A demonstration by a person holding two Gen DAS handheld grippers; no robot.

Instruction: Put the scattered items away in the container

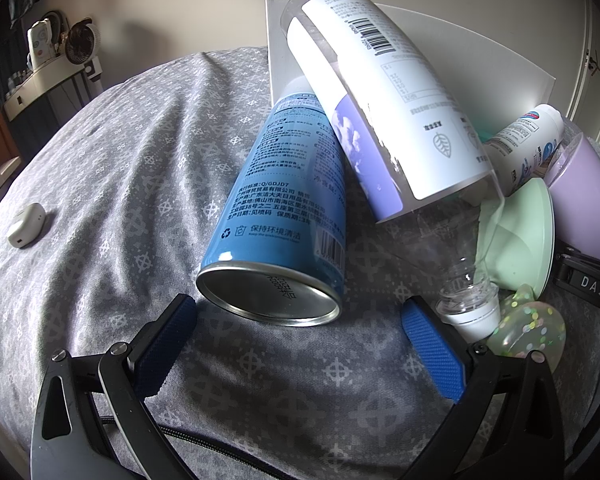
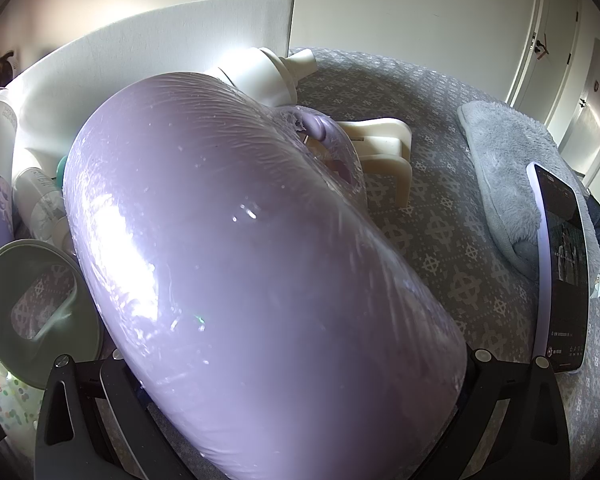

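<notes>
Right hand-held gripper [image 2: 300,420] pinches slick purple jug [image 2: 260,240]; may slip. Left hand-held gripper [image 1: 300,320] spread near blue can [image 1: 284,204].

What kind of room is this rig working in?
Probably a bedroom: the items lie on a soft grey patterned bedspread, a fluffy grey slipper sits on it, and white panelled doors stand behind.

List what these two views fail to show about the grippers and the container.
- Right wrist view: the right gripper's fingertips are hidden by the purple jug between its arms, so the grip itself cannot be seen.
- Both views: only a white wall of the container shows; its inside is blocked by the clear bottle and the jug.
- Left wrist view: the blue can has its top hidden under the clear bottle.
</notes>
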